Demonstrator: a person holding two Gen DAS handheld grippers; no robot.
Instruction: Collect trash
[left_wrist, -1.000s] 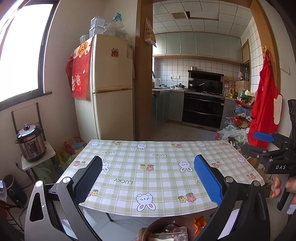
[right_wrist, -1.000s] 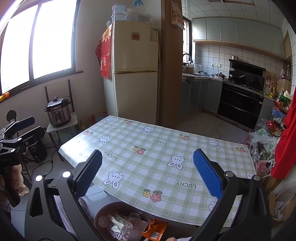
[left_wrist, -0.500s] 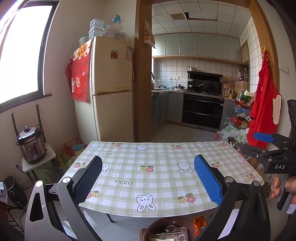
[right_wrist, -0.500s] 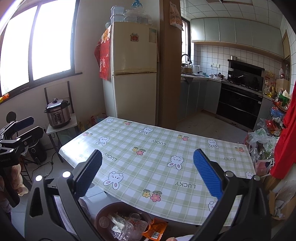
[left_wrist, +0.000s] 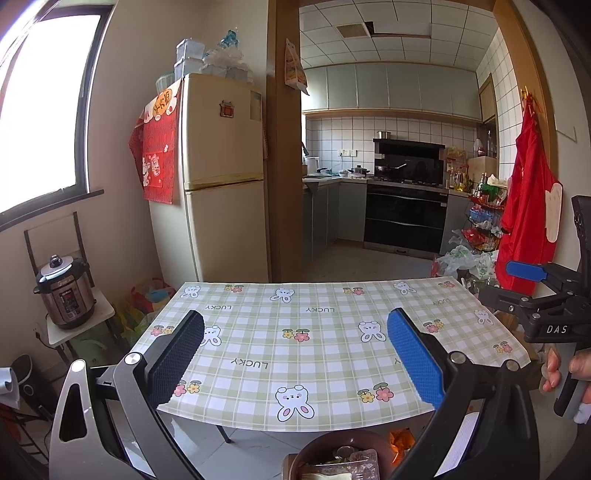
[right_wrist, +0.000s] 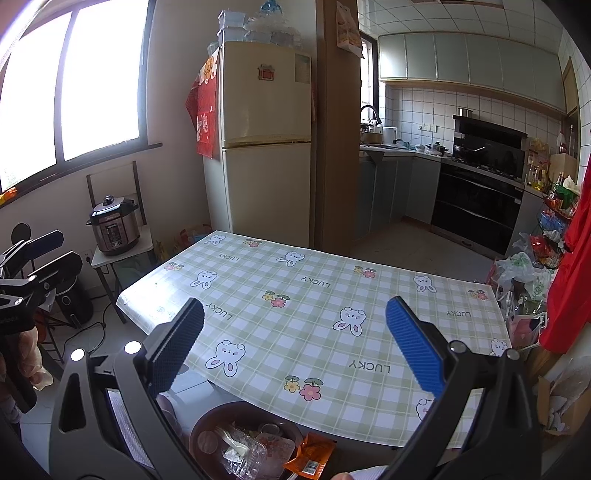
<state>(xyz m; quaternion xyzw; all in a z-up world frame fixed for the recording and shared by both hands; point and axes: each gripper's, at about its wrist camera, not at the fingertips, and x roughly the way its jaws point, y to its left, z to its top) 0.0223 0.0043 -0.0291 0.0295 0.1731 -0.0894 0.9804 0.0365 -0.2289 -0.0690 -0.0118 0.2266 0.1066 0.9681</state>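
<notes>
Trash fills a round brown bowl at the bottom of the right wrist view: crumpled clear plastic wrappers and a white plastic utensil inside it, with an orange foil snack packet lying against its right rim. The bowl sits below the near edge of the table, close to the person, probably so that litter can be gathered into one vessel. Both grippers are held above and behind it. The left gripper has its black and blue fingers spread wide with nothing between them, and the right gripper is likewise wide apart and holding nothing, which suggests neither has yet committed to a piece. In the left wrist view the right gripper appears at the far right edge, gripped by a bare hand. Beyond the fingers lies the table under a green-and-white checked oilcloth printed with rabbits, flowers and the word LUCKY; no litter shows on it, so the collecting judged from here is largely done or must turn to the bowl itself. Further left stands a silver-and-black electric pressure cooker on a small white stand. Behind the table rises a cream two-door refrigerator with a red cloth hanging at its side, and farthest off is the tiled kitchen with a black oven range.
</notes>
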